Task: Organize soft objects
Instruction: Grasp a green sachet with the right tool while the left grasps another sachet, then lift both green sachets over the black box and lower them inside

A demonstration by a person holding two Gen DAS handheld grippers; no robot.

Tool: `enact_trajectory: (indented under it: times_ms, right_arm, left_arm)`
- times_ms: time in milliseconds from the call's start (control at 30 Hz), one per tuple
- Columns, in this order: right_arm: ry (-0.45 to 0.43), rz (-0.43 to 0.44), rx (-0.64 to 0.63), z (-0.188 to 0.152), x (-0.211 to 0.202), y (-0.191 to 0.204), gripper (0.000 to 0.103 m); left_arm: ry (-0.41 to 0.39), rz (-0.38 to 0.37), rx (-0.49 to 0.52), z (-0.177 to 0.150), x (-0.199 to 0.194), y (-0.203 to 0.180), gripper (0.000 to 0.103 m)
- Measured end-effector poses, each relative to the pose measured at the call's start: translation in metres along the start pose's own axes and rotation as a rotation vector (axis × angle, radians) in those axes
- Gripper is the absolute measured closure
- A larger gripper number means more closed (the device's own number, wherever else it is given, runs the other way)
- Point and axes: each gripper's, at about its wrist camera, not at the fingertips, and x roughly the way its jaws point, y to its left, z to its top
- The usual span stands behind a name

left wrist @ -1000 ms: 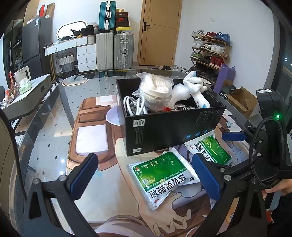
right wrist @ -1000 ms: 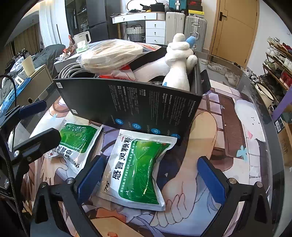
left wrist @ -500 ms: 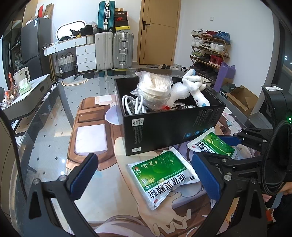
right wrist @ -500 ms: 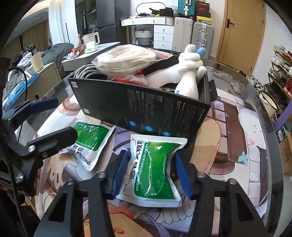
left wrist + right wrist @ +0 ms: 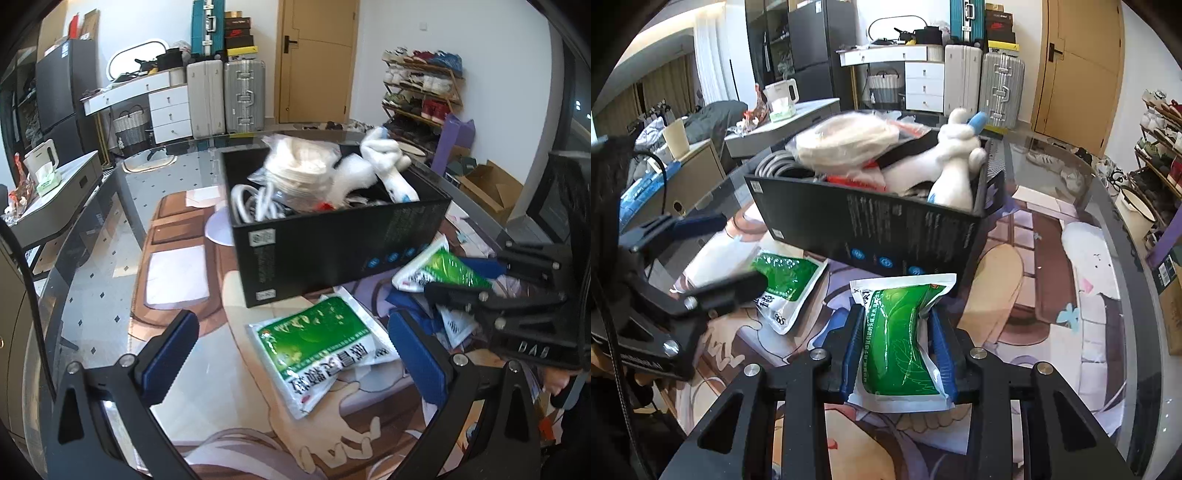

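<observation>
My right gripper (image 5: 895,347) is shut on a green and white medicine pouch (image 5: 901,339) and holds it lifted in front of the black box (image 5: 871,229); the held pouch also shows in the left wrist view (image 5: 443,267). A second green pouch (image 5: 321,341) lies flat on the table mat between the blue pads of my left gripper (image 5: 291,347), which is open and empty; it also shows in the right wrist view (image 5: 783,280). The box (image 5: 332,251) holds a white plush toy (image 5: 956,162), a bagged white bundle (image 5: 846,140) and coiled cables (image 5: 255,199).
The box stands on a glass table (image 5: 110,236) covered by a printed mat (image 5: 1052,295). The table's curved edge runs at the right (image 5: 1137,280). Suitcases (image 5: 225,99), a white dresser, a shoe rack (image 5: 421,92) and a door stand behind.
My right gripper has shut on the pouch in front of the box and lifted it off the mat. My left gripper stayed open over the other pouch.
</observation>
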Motion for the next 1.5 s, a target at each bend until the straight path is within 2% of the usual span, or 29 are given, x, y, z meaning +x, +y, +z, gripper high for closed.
enact_trajectory:
  times_ms: [333, 467, 567, 733, 900, 967, 1133, 1267, 1400, 1500]
  right_arm:
    - [-0.036, 0.011, 0.009, -0.001, -0.022, -0.006, 0.067]
    - [-0.041, 0.01, 0.018, -0.001, -0.025, -0.009, 0.067]
    - [-0.042, 0.008, 0.022, -0.001, -0.026, -0.008, 0.067]
    - [-0.043, 0.009, 0.024, 0.0, -0.026, -0.011, 0.067]
    - [-0.042, 0.007, 0.022, 0.001, -0.025, -0.011, 0.067]
    - [-0.041, 0.008, 0.021, 0.001, -0.025, -0.012, 0.067]
    - [-0.041, 0.007, 0.021, 0.001, -0.025, -0.012, 0.067]
    - [-0.042, 0.007, 0.022, 0.002, -0.025, -0.012, 0.067]
    - [-0.043, 0.007, 0.022, 0.002, -0.025, -0.012, 0.067]
    - [-0.045, 0.009, 0.02, 0.002, -0.025, -0.012, 0.067]
  left_arm:
    - [0.122, 0.023, 0.031, 0.003, 0.02, -0.016, 0.0]
    - [0.185, 0.023, -0.003, 0.006, 0.032, -0.016, 0.0]
    - [0.191, 0.01, -0.031, 0.007, 0.033, -0.014, 0.002]
    - [0.183, 0.007, 0.002, 0.006, 0.032, -0.019, 0.014]
    - [0.156, -0.014, 0.047, 0.005, 0.028, -0.025, 0.037]
    - [0.149, -0.022, 0.053, 0.005, 0.027, -0.027, 0.043]
    - [0.139, -0.049, 0.05, 0.007, 0.023, -0.025, 0.051]
    - [0.131, -0.071, 0.041, 0.008, 0.021, -0.022, 0.065]
    - [0.116, -0.094, 0.028, 0.007, 0.017, -0.018, 0.074]
    - [0.098, -0.111, 0.023, 0.006, 0.013, -0.015, 0.074]
